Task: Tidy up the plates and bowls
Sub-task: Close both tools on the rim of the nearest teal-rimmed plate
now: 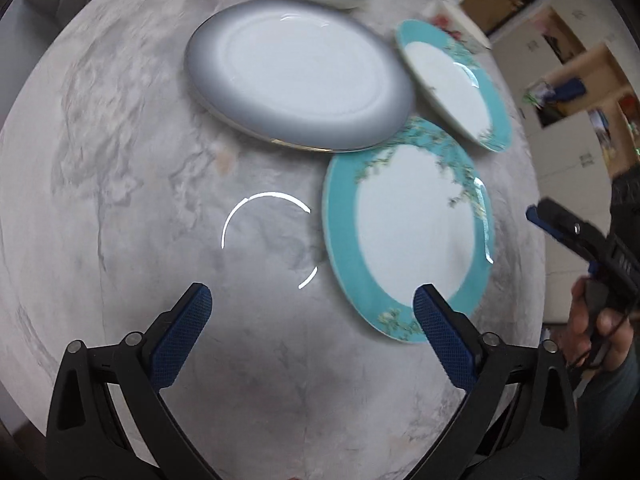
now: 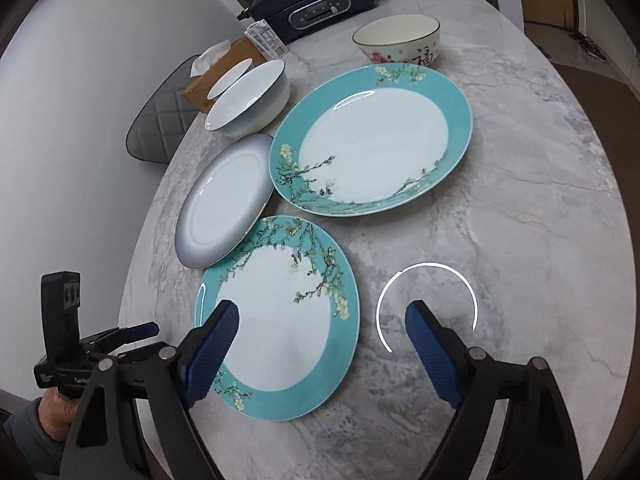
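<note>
A small teal floral plate [image 2: 280, 320] lies flat on the marble table [image 2: 520, 200], nearest to me. My right gripper [image 2: 322, 312] hovers open over its right edge, one finger above the plate and the other above bare table, holding nothing. A larger teal floral plate [image 2: 372, 140] lies behind it, and a grey-rimmed white plate [image 2: 224, 200] sits to the left, overlapped by both. Further back stand a white bowl [image 2: 248, 100] and a floral bowl [image 2: 400, 40]. My left gripper [image 1: 312, 296] is open and empty above bare table, its right finger by the small teal plate [image 1: 408, 232].
A dark blue electric cooker [image 2: 320, 4], a clear container [image 2: 266, 40] and a wooden tissue box [image 2: 224, 68] stand at the far end. A grey padded chair [image 2: 164, 120] is beside the table's left edge. Cabinets [image 1: 580, 120] line the room.
</note>
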Demonstrator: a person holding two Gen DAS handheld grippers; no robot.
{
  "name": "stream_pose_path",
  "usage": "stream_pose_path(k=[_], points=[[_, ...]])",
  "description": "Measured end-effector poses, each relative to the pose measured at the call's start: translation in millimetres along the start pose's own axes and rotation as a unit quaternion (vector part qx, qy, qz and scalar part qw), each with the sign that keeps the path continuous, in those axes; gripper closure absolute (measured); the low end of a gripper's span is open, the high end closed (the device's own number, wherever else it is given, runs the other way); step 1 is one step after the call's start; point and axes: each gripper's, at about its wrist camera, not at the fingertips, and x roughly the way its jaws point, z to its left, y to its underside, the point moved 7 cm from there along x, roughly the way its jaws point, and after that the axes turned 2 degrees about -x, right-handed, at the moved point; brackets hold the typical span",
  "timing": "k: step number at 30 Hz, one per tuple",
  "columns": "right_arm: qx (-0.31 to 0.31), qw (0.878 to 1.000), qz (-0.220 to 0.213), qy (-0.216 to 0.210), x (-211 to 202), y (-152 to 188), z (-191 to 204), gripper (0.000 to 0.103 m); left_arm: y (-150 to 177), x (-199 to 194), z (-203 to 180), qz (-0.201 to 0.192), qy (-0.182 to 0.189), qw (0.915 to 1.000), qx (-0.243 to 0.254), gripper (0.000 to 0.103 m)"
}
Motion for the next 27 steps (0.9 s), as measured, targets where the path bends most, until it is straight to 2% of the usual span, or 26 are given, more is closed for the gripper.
stream_pose_path(k=[3, 6, 8, 10, 12, 13, 14, 22, 24, 25, 27], points=[[-0.006, 1.000, 0.013, -0.014, 14.2, 0.7, 0.0, 0.031, -6.8, 7.3, -3.2, 0.003, 0.038, 0.9993, -0.003, 0.002], [-0.004, 0.999, 0.021, -0.024, 23.2, 0.0, -0.7, 0.031, -14.4, 15.3, -6.5, 0.009, 0.032, 0.9994, 0.013, 0.002], [-0.006, 0.999, 0.029, -0.025, 29.3, 0.1, -2.1, 0.032, -18.6, 18.8, -8.4, 0.009, 0.045, 0.9988, 0.016, 0.003], [-0.014, 0.999, 0.035, -0.027, 33.5, 0.0, -2.8, 0.039, -25.3, 23.9, -11.9, 0.006, 0.054, 0.9983, 0.023, 0.008], [-0.018, 0.999, 0.041, -0.025, 36.1, 1.6, -4.6, 0.039, -30.1, 27.6, -16.0, 0.003, 0.055, 0.9977, 0.040, 0.015], [-0.018, 0.999, 0.045, -0.024, 38.3, 1.9, -6.6, 0.040, -32.4, 28.8, -19.6, 0.005, 0.056, 0.9973, 0.048, 0.023], [-0.017, 0.998, 0.048, -0.023, 39.6, 2.6, -8.8, 0.040, -34.6, 29.4, -23.0, 0.006, 0.056, 0.9969, 0.055, 0.026], [-0.036, 0.998, 0.053, -0.025, 43.5, 3.2, -11.7, 0.043, -39.2, 34.3, -38.2, 0.007, 0.071, 0.9948, 0.073, 0.027], [-0.054, 0.997, 0.056, -0.023, 44.5, 5.8, -7.3, 0.050, -39.0, 34.4, -40.5, 0.007, 0.070, 0.9945, 0.077, 0.039], [-0.063, 0.996, 0.058, -0.021, 45.7, 7.6, -4.8, 0.056, -38.8, 35.0, -41.7, 0.009, 0.070, 0.9943, 0.079, 0.052], [-0.082, 0.995, 0.058, -0.009, 46.8, 10.4, -0.2, 0.058, -39.6, 35.1, -39.3, 0.007, 0.056, 0.9953, 0.079, 0.061]])
